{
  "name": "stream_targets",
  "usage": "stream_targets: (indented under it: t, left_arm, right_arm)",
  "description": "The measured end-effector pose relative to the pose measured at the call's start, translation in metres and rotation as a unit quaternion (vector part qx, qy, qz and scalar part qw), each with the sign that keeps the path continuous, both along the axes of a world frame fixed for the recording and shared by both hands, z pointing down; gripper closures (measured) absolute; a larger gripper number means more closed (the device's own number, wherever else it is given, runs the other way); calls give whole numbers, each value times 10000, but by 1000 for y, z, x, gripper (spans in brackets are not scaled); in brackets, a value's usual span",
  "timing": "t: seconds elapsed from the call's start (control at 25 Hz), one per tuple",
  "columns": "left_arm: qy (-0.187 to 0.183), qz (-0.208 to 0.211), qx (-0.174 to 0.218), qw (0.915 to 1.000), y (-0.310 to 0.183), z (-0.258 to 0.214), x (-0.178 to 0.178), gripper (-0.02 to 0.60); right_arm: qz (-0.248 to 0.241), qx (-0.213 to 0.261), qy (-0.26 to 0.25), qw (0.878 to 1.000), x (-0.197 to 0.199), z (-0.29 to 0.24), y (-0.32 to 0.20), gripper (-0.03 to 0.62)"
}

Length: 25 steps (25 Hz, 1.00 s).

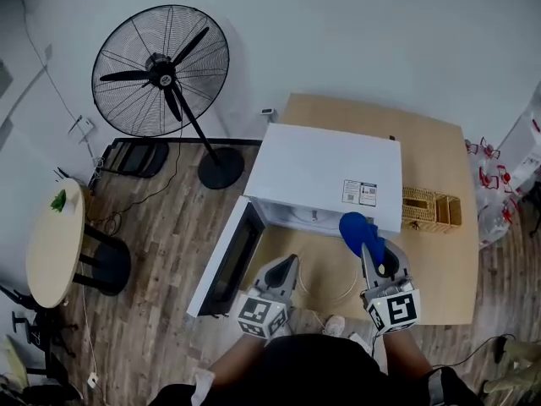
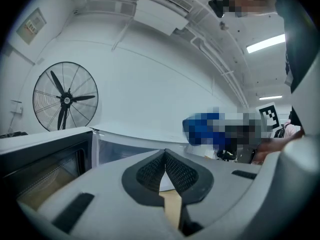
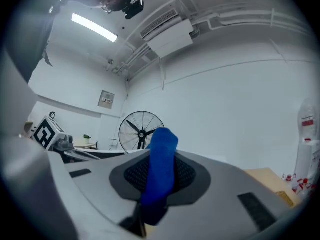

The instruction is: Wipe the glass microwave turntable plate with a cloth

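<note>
Head view: glass turntable plate point(image 1: 326, 282) shows only as a faint clear ring, flat on the table point(image 1: 439, 167) just in front of the microwave point(image 1: 325, 172) opening, between the two grippers. Outline is hard to trace, and the rim nearest the person cannot be made out.

- Cloth point(image 1: 359, 229): blue, pinched in the right gripper point(image 1: 369, 252), bunched upward in front of the microwave's right half, above the plate and not touching it.
- Left gripper point(image 2: 164, 156): jaws pressed together, nothing between them, off the plate on the side of the microwave door point(image 1: 226, 260), which hangs open.

Risks, as judged:
- The plate lies loose and nothing steadies it. A sideways wipe could skate it away from the microwave toward the table edge.
- Only a narrow fold of cloth is clamped. Dragging under pressure could pull it free, or let the hard jaw tips scrape the glass.
- With the glass so hard to see, pressure may land on the rim and tip the plate.
</note>
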<state>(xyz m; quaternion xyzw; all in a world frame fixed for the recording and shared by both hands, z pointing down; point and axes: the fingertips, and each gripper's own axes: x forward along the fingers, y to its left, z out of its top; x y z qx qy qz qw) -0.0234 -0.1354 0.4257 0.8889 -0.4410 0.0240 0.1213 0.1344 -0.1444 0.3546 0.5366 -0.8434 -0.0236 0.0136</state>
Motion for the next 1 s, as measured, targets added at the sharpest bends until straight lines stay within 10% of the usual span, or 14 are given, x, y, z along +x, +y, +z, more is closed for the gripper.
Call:
stream_targets:
  t: [1.0]
  left_arm:
    - [-86, -78, 331, 9994, -3, -30, -4, 580]
  right_arm:
    - [-166, 193, 241, 9994, -10, -24, -4, 539]
